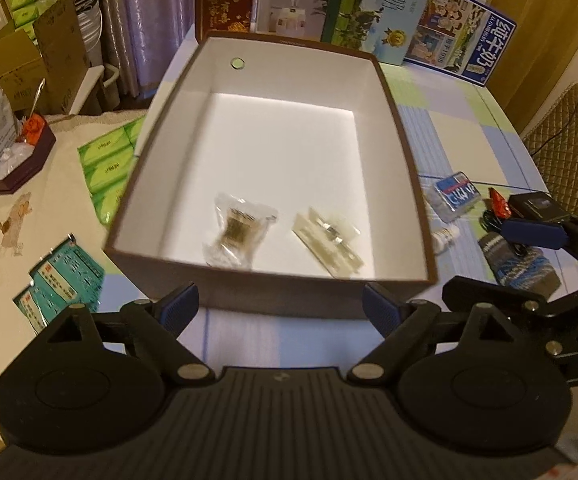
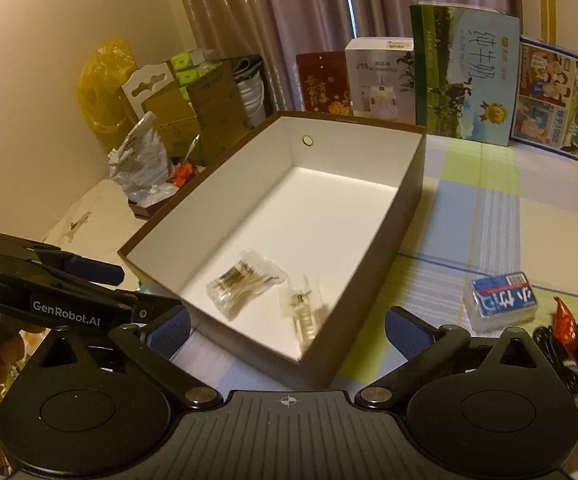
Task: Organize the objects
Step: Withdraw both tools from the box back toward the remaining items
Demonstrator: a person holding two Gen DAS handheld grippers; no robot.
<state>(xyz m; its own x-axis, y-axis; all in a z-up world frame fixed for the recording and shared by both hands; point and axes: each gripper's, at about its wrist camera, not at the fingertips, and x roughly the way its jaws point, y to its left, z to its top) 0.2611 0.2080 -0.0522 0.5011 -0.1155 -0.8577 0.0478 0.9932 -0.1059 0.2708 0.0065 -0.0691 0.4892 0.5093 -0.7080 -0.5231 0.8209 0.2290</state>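
Brown on the outside and white on the inside, a big open cardboard box (image 1: 403, 152) sits on the checked tablecloth (image 1: 449, 112) in the left wrist view. Two things lie on the box floor near its close wall: a clear plastic bag of cotton swabs (image 1: 241, 232) and, just beside it on the right, a small clear flat packet (image 1: 329, 240). The left gripper (image 1: 281, 306) hangs in front of the box with its blue pads wide apart and nothing between them. To the right of the box, on the cloth, lie a small blue and white pack (image 1: 457, 194), a little white bottle (image 1: 445, 236), a red wrapped candy (image 1: 500, 202) and a dark patterned pouch (image 1: 521, 266). The right gripper (image 1: 537, 232) shows at the right edge above those things. Green tissue packs (image 1: 107, 172) lie just left of the box, and teal medicine boxes (image 1: 59, 284) lie closer in. In the right wrist view, the same box (image 2: 409, 208) sits ahead and a bit to the left, with the swab bag (image 2: 245, 282) and the flat packet (image 2: 303, 306) inside near the close corner. The right gripper (image 2: 287, 328) has its fingers spread wide and holds nothing. The blue and white pack (image 2: 501, 300) lies to the right, well apart from the box, with the red candy (image 2: 565, 320) near it. The left gripper (image 2: 89, 268) shows at the left edge.
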